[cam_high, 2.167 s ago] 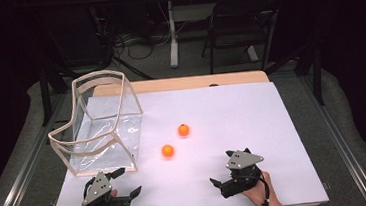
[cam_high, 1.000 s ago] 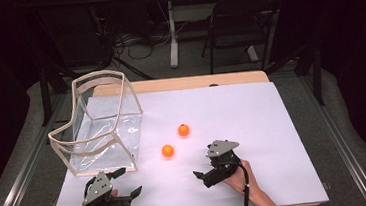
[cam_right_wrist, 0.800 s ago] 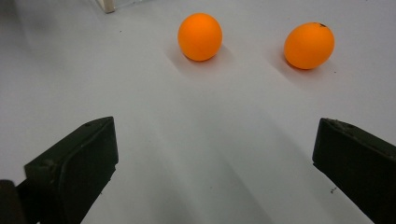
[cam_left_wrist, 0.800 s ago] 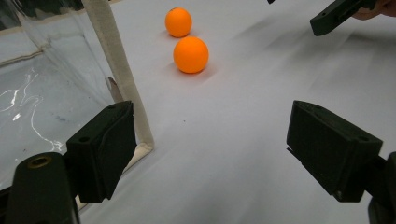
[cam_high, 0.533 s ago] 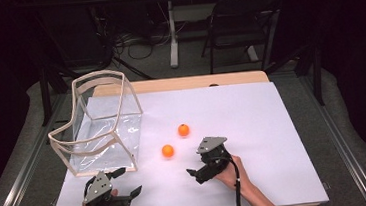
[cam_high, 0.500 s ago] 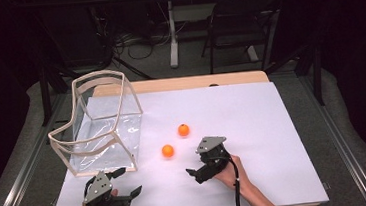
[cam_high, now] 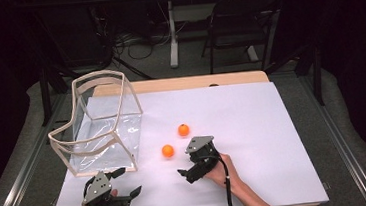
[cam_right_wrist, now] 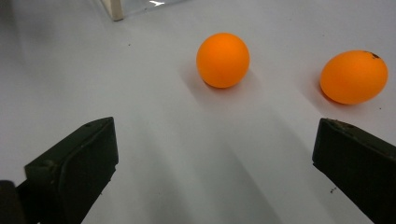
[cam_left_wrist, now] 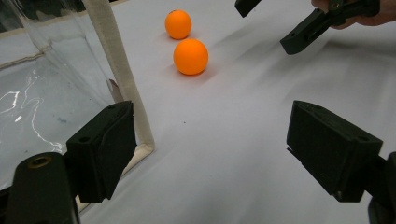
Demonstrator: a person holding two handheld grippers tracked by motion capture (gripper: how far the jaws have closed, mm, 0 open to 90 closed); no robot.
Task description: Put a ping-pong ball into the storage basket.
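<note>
The near orange ball [cam_right_wrist: 222, 59] lies just ahead of the spread right gripper [cam_right_wrist: 210, 163] fingers.

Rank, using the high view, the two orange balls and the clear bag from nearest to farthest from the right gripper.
From the right gripper:
1. Near orange ball, just ahead of the jaws, to their left.
2. Far orange ball, farther up the table.
3. Clear bag, standing at the table's left.
</note>
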